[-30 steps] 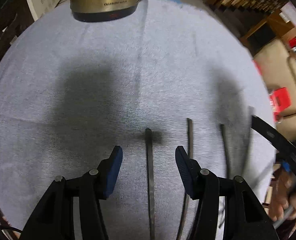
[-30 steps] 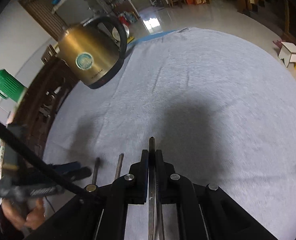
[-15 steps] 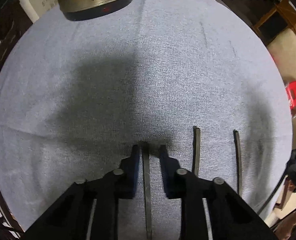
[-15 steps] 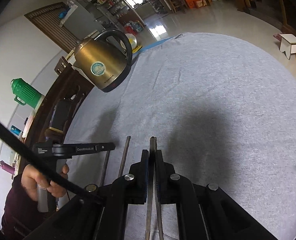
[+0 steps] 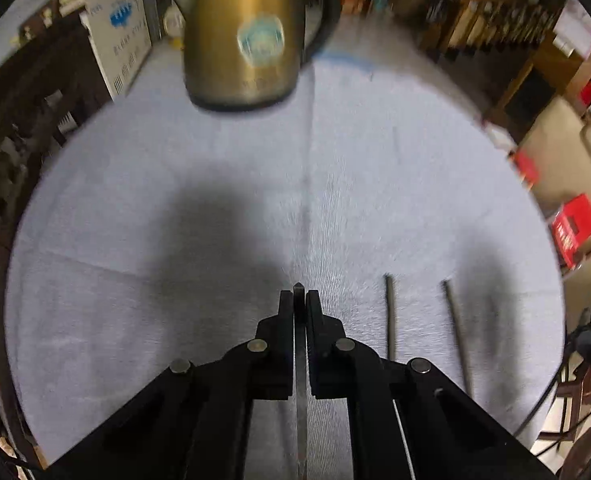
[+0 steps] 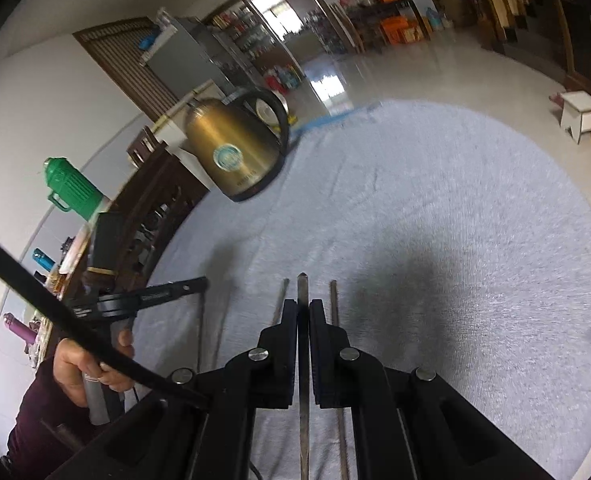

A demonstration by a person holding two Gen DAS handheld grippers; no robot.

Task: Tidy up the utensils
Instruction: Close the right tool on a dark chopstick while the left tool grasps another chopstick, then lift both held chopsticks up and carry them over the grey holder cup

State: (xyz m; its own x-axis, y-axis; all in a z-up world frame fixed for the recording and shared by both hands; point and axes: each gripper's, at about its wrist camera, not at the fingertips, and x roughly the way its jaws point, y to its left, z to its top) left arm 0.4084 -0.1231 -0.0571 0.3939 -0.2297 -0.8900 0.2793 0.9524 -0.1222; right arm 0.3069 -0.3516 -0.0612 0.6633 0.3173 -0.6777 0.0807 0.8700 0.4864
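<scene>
Fingers (image 5: 285, 320) of the left gripper (image 5: 299, 302) we find clamped on a dark chopstick (image 5: 298, 294), its tip just past the pads; the right gripper (image 6: 302, 312) likewise pinches a second chopstick (image 6: 302, 284). Measured from the brass kettle (image 5: 241, 36) at the far edge of the grey cloth (image 5: 375, 184), we note two more chopsticks (image 5: 389, 316) lying flat at the near side, just beside the left gripper
</scene>
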